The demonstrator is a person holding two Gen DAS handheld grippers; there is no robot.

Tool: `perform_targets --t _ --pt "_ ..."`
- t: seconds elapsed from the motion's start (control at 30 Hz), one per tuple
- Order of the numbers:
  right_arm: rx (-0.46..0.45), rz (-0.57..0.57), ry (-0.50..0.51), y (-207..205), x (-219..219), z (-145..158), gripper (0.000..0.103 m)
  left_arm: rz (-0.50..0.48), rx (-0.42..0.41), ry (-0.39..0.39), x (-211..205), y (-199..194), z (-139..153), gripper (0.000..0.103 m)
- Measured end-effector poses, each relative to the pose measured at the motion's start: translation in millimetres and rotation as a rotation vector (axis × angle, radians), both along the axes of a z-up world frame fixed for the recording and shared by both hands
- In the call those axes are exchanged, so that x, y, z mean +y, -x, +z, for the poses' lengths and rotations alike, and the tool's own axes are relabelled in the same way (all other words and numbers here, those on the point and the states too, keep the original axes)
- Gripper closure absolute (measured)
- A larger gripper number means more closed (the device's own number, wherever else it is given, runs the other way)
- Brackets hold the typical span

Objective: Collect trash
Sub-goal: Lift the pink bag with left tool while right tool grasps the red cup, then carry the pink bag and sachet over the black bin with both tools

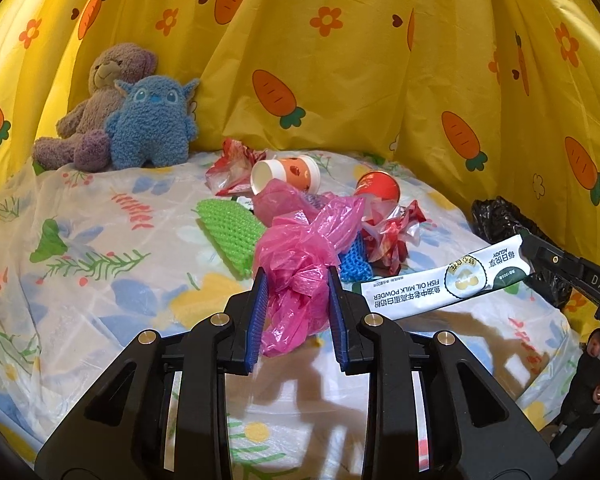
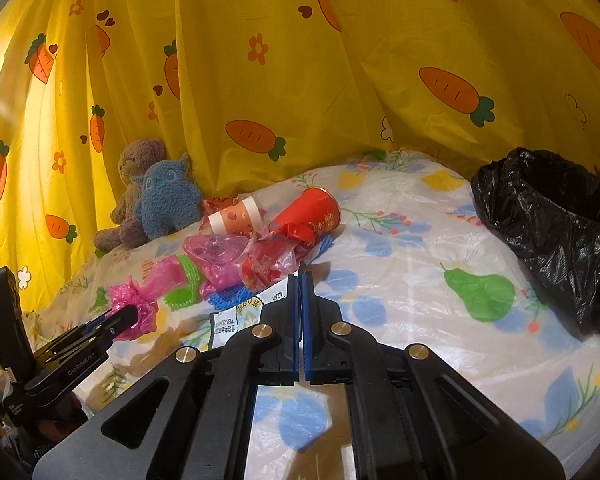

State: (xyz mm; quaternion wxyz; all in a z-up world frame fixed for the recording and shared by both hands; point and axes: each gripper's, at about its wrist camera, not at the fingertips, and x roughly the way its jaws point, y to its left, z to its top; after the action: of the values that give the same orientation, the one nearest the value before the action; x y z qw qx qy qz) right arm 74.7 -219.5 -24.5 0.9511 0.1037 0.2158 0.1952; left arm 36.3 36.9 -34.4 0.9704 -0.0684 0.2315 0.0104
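Note:
My left gripper point(image 1: 297, 280) is shut on a crumpled pink plastic bag point(image 1: 300, 252), held just above the flowered sheet; the right wrist view shows the same gripper point(image 2: 130, 316) and the pink bag point(image 2: 134, 300) at the left. My right gripper point(image 2: 300, 276) is shut on one end of a white and green milk powder sachet point(image 2: 236, 320). In the left wrist view the sachet point(image 1: 440, 284) sticks out leftward from the right gripper point(image 1: 530, 244). A black trash bag point(image 2: 560, 232) stands open at the right.
A paper cup point(image 1: 286, 174), a red cup point(image 1: 378, 188), red wrappers point(image 1: 388, 236), and green point(image 1: 230, 236) and blue point(image 1: 352, 264) knitted pieces lie in a heap on the sheet. Two plush toys point(image 1: 140, 120) lean against the yellow carrot curtain point(image 1: 340, 60).

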Motion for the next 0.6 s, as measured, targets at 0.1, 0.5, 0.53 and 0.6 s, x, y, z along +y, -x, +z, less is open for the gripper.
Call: perform_targets --t 0.1,0.5,0.53,0.6 --pt "-0.030 -0.009 0.016 -0.8 -2.0 9.5 0.101 -0.021 -0.009 -0.005 -7.8 -3.7 7.0 0.075" --pt "-0.115 -0.055 0.080 -10.0 -10.8 37.8 0.102 -0.126 -0.053 -0.015 -46.6 -22.2 32.2 0.075" --pt "-0.120 -0.058 0.087 -10.6 -11.1 39.4 0.102 -0.134 -0.055 -0.014 -49.5 -24.3 33.9 0.075" --pt "-0.131 -0.065 0.097 -11.8 -13.5 42.9 0.102 -0.152 -0.061 -0.013 -55.3 -29.5 37.8 0.075"
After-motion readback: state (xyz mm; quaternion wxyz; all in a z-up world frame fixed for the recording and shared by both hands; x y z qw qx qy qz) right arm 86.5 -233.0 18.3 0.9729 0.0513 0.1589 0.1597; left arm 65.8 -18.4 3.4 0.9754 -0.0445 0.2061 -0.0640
